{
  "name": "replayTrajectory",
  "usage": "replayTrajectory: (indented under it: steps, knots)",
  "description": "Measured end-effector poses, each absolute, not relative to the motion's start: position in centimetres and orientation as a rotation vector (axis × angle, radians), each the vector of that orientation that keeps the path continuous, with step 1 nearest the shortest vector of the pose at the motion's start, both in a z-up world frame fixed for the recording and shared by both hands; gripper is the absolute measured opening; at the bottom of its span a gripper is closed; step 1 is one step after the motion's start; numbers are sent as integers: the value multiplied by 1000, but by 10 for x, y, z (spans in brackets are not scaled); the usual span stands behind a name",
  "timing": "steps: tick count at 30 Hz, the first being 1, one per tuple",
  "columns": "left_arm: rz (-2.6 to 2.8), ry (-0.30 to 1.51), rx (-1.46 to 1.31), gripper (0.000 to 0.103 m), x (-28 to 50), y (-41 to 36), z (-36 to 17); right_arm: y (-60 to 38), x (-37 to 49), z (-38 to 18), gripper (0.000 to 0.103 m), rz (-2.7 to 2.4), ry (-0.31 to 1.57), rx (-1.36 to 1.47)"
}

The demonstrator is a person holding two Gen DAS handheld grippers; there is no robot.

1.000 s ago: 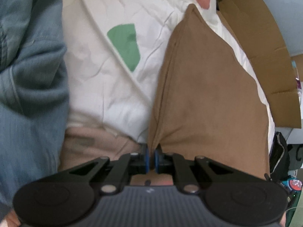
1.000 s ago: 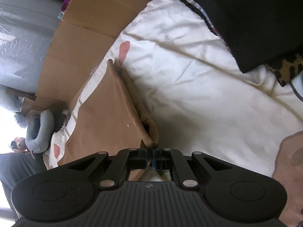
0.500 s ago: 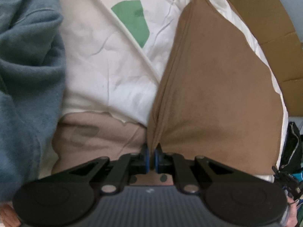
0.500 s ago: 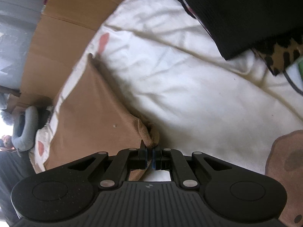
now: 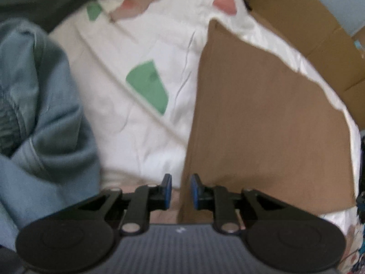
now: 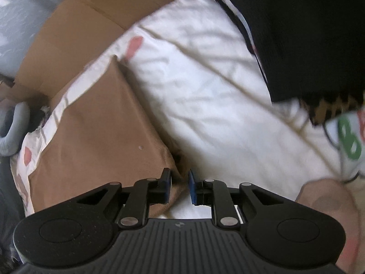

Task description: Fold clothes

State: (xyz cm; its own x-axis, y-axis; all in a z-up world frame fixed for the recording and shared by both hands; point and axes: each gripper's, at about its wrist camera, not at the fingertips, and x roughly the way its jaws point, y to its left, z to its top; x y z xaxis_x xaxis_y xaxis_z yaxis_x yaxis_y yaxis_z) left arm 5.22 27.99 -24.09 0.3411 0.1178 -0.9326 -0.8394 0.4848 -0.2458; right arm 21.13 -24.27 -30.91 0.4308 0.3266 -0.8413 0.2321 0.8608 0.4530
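Left wrist: both hand-held grippers, left (image 5: 180, 190) and right (image 6: 179, 186), parted at brown garment (image 5: 262, 125) corners; fold should be smoothed flat ahead.

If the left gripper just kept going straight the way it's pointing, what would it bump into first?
Most likely the brown garment: its near left edge sits right between the open left gripper fingers. The white printed sheet lies just beside that edge, though depth is hard to judge.

One brown cloth (image 5: 262, 123) is lying on one white sheet (image 5: 141, 137). One blue top (image 5: 38, 125) and one black cloth (image 6: 303, 29) are sitting nearby.
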Motion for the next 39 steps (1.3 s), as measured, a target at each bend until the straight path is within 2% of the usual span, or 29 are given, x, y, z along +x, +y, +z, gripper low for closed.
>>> replayTrajectory:
  steps: [7,23,24,28,35,36,39]
  knots:
    - [619,997,-762,19,104,267,-233,-220,221,-285,17,177,1078,455]
    - [422,1021,-642,22,199,207,-261,-112,224,-295,17,497,1142,186]
    - [405,1027,-626,23,205,202,-264,-105,224,-296,17,514,1140,156]
    - [344,1036,-602,39,219,186,-272,-83,223,-306,17,562,1177,113]
    - [194,1037,-559,39,243,148,-287,-43,211,-318,17,685,1218,-16]
    - [172,1037,-549,37,246,142,-288,-38,206,-319,17,702,1218,-57]
    - [134,1032,-520,22,254,124,-287,-24,192,-318,17,748,1212,-174]
